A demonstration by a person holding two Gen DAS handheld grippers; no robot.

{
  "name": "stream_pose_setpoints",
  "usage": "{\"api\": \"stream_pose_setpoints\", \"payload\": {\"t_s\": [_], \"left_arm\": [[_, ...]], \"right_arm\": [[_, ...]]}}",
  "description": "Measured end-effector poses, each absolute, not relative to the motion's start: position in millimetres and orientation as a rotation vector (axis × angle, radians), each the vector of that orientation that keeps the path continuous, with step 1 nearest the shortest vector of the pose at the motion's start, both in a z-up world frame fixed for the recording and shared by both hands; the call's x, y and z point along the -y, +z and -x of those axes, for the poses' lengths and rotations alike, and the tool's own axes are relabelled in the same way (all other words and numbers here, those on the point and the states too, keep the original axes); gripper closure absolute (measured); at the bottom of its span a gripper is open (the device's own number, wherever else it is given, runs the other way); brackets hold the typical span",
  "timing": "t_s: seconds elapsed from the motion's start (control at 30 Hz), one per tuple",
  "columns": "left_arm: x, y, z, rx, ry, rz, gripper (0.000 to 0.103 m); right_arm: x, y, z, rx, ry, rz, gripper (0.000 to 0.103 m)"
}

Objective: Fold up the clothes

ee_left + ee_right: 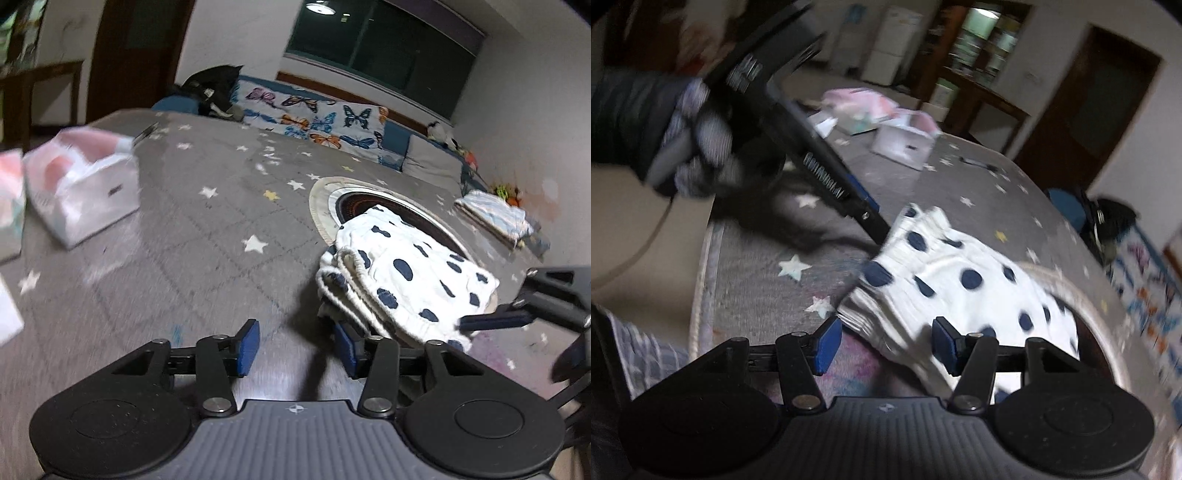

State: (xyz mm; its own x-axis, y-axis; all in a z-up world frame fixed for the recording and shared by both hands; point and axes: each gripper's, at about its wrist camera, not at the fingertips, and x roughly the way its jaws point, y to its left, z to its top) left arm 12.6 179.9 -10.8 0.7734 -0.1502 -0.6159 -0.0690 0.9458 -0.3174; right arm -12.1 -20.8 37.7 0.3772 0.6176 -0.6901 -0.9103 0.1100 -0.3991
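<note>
Where both jaws part, folded dotted garment (406, 273) amid bare mat (192, 258).

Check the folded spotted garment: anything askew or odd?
The spotted garment sits half on the round mat, half on the star-print cover. Its stacked hems at the near-left corner are splayed, not flush. Nothing spilled or damaged.
</note>
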Motion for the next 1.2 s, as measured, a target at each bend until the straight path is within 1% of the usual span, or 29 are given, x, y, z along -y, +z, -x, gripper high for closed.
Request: {"api": "stream_pose_setpoints", "payload": {"t_s": [0.1, 0.17, 0.2, 0.23, 0.27, 0.37, 0.43, 0.47, 0.53, 0.73, 0.87, 1.03, 1.2], "left_arm": [[-185.6, -11.0, -3.6, -0.693, -0.039, 0.436, 0.047], [-186.6, -11.1, 0.8, -0.691, -0.038, 0.498, 0.042], [-185.7, -11.3, 2.0, -0.690, -0.040, 0.528, 0.040], [-184.8, -11.5, 3.2, -0.689, -0.042, 0.557, 0.033], [-183.9, -11.6, 4.4, -0.688, -0.044, 0.586, 0.029], [-178.3, -11.4, 6.5, -0.676, -0.052, 0.662, 0.025], [-174.7, -12.4, 5.8, -0.669, -0.048, 0.722, 0.019], [-174.4, -13.8, 5.7, -0.665, -0.043, 0.762, 0.019], [-174.8, -17.5, 5.9, -0.655, -0.043, 0.850, 0.019], [-174.1, -31.9, 7.4, -0.613, -0.042, 1.119, 0.016], [-169.4, -36.3, 3.7, -0.576, -0.062, 1.205, 0.010], [-164.4, -44.8, -8.9, -0.567, -0.088, 1.330, 0.009], [-163.3, -46.3, -23.6, -0.565, -0.089, 1.354, 0.009]], "right_arm": [[12.3, 24.5, 26.3, -0.279, 1.146, 1.050, 0.050], [10.2, 17.2, 33.1, -0.211, 1.141, 1.117, 0.053], [9.3, 15.6, 34.7, -0.194, 1.142, 1.129, 0.054], [8.7, 15.0, 35.1, -0.188, 1.143, 1.134, 0.054], [8.0, 15.1, 34.8, -0.190, 1.145, 1.132, 0.059], [7.4, 16.7, 32.1, -0.200, 1.149, 1.103, 0.069], [7.5, 20.5, 28.7, -0.213, 1.150, 1.061, 0.073], [8.0, 23.8, 25.9, -0.224, 1.149, 1.032, 0.075], [9.3, 31.3, 20.2, -0.245, 1.146, 0.971, 0.077], [16.8, 52.3, 6.2, -0.284, 1.127, 0.833, 0.080], [21.5, 61.2, -3.6, -0.298, 1.118, 0.775, 0.082], [25.5, 66.0, -10.6, -0.307, 1.112, 0.743, 0.082], [27.3, 66.5, -15.7, -0.306, 1.116, 0.725, 0.083]]}}
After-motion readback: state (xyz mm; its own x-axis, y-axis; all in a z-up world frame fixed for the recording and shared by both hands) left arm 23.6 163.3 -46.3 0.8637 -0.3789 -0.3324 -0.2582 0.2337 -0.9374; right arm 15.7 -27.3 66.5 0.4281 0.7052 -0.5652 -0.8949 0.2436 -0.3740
